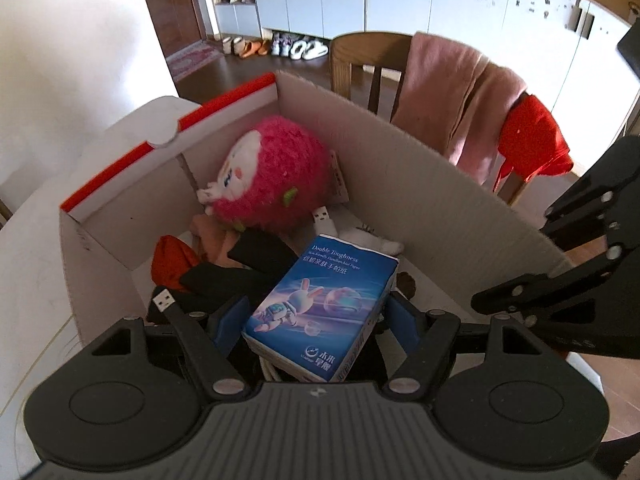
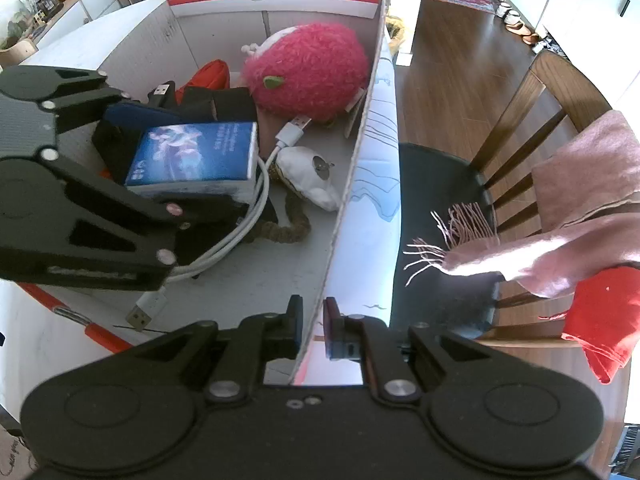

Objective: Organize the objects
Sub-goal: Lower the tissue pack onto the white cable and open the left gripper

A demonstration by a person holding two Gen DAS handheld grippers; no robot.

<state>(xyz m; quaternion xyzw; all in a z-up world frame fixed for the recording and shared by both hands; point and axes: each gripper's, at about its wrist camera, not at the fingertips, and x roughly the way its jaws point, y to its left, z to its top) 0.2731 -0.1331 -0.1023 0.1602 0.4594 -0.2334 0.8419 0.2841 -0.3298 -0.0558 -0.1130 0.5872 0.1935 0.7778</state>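
A blue tissue pack [image 1: 320, 308] sits tilted between the blue pads of my left gripper [image 1: 318, 322], which is shut on it low inside the cardboard box [image 1: 400, 168]. Under and around the pack lie a pink plush toy [image 1: 272, 176], a white USB cable [image 2: 240, 236], a white pouch [image 2: 308, 176], a red cloth [image 1: 170, 262] and black items. My right gripper [image 2: 314, 324] is shut on the box's right wall [image 2: 352, 168] at its near end, one finger inside and one outside.
The box stands on a white table [image 2: 376, 208]. A wooden chair [image 2: 516, 120] beside the table carries a pink scarf [image 2: 580, 208] and a red cloth [image 2: 604, 316]. Beyond lie wooden floor, shoes and white cabinets.
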